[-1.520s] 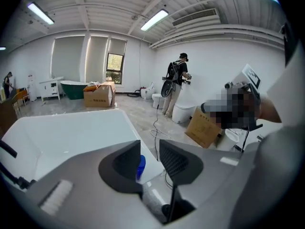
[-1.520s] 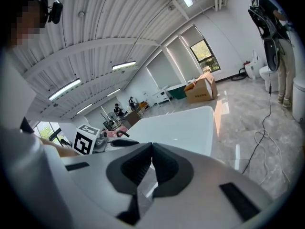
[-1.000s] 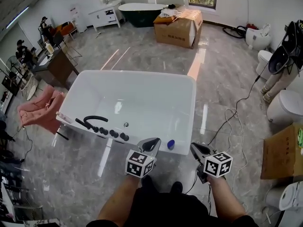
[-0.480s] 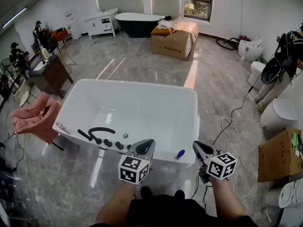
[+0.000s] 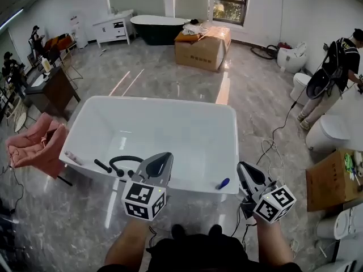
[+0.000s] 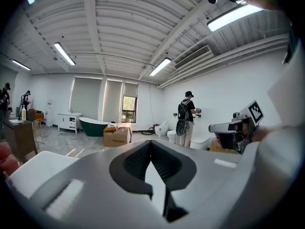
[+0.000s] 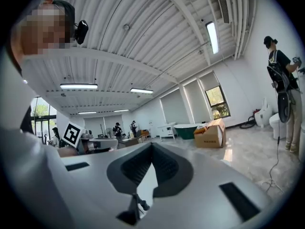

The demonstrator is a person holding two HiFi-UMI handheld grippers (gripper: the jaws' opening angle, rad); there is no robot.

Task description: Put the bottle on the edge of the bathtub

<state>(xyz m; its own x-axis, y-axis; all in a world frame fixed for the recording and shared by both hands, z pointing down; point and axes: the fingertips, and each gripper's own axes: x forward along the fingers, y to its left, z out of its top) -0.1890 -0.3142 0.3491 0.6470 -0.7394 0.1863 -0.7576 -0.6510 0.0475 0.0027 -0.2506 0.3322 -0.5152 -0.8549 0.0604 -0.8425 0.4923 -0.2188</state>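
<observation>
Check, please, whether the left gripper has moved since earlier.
Yes: the left gripper rose toward the camera and shifted left along the white bathtub's near rim, away from the blue-capped bottle.

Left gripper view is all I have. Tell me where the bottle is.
Observer: The head view shows the blue bottle on the near rim of the white bathtub, with nothing touching it.
Operator: Report the right gripper's jaws.
Observer: Its own view shows the right gripper shut, with nothing between the jaws.
Operator: Place the bottle relative to both grippers.
Observer: In the head view it sits between them, nearer the right gripper than the left gripper.
</observation>
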